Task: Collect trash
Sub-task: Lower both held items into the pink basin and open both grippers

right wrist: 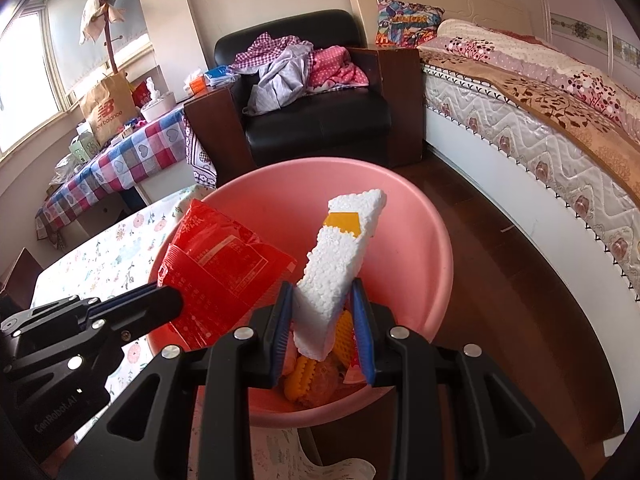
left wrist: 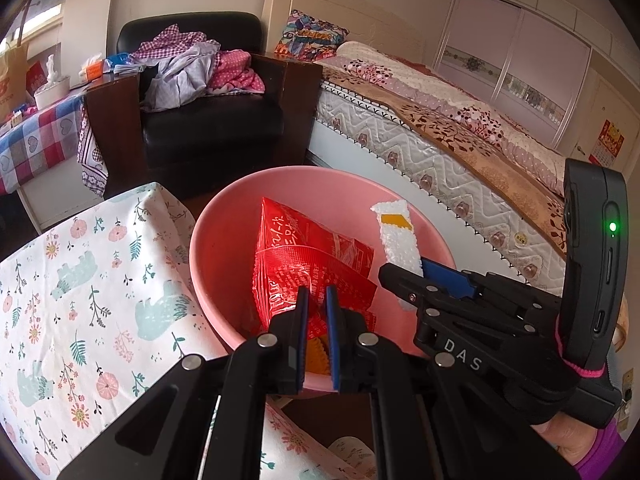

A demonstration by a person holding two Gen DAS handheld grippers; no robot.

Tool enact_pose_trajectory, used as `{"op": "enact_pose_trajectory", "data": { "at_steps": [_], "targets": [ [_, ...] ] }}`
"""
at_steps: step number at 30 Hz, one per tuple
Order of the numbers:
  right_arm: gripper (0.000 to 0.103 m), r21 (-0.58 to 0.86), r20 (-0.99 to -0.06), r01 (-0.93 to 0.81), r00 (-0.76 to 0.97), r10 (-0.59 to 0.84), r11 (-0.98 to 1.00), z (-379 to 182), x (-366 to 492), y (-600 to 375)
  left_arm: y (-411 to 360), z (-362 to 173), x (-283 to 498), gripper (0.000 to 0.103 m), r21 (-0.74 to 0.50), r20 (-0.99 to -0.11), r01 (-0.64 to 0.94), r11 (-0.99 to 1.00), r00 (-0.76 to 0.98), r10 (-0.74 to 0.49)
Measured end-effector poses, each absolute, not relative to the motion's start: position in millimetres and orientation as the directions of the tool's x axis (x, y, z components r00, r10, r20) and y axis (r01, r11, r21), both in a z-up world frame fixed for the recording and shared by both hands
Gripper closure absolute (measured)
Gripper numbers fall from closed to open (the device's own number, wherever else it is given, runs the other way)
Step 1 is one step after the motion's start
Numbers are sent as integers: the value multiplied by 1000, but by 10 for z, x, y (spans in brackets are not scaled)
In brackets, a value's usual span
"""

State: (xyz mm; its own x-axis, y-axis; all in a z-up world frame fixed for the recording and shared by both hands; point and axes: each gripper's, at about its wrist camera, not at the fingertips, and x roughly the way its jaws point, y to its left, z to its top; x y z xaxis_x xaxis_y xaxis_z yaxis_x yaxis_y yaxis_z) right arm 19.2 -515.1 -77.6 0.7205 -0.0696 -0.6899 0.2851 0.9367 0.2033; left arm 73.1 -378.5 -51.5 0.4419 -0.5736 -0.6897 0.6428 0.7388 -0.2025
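A pink basin (left wrist: 224,240) (right wrist: 400,240) sits at the edge of a floral-cloth table. My left gripper (left wrist: 317,294) is shut on a red plastic snack bag (left wrist: 304,256) and holds it over the basin; the bag also shows in the right wrist view (right wrist: 216,268). My right gripper (right wrist: 322,300) is shut on a white foam strip (right wrist: 340,256) with a yellow patch, held upright over the basin; the strip also shows in the left wrist view (left wrist: 398,236). Yellow and orange scraps (right wrist: 304,376) lie at the basin's bottom.
The floral tablecloth (left wrist: 80,300) covers the table at left. A black armchair (right wrist: 316,112) piled with clothes stands behind, a bed (right wrist: 540,112) to the right, a checked-cloth table (right wrist: 120,156) with boxes and a paper bag at left. Dark wood floor (right wrist: 500,280) lies beside the basin.
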Motion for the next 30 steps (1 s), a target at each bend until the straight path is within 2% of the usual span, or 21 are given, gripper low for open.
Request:
{"op": "enact_pose_trajectory", "data": {
  "at_steps": [19,23,30],
  "targets": [
    [73,173,-704,296,704,-93,939,-800,241,-5152,-3764,-583,769,95,-232,-698,639,734,417,-583],
    [73,180,-712,306,697,-91,935,-814,262,-5168,-3752,-581,770,91,-232,-694,637,735,421,-584],
    [72,183,-708,309,700,-93,933,-818,250,-5178,-3726,-587,775,90,-235,-695,618,750,433,-574]
  ]
}}
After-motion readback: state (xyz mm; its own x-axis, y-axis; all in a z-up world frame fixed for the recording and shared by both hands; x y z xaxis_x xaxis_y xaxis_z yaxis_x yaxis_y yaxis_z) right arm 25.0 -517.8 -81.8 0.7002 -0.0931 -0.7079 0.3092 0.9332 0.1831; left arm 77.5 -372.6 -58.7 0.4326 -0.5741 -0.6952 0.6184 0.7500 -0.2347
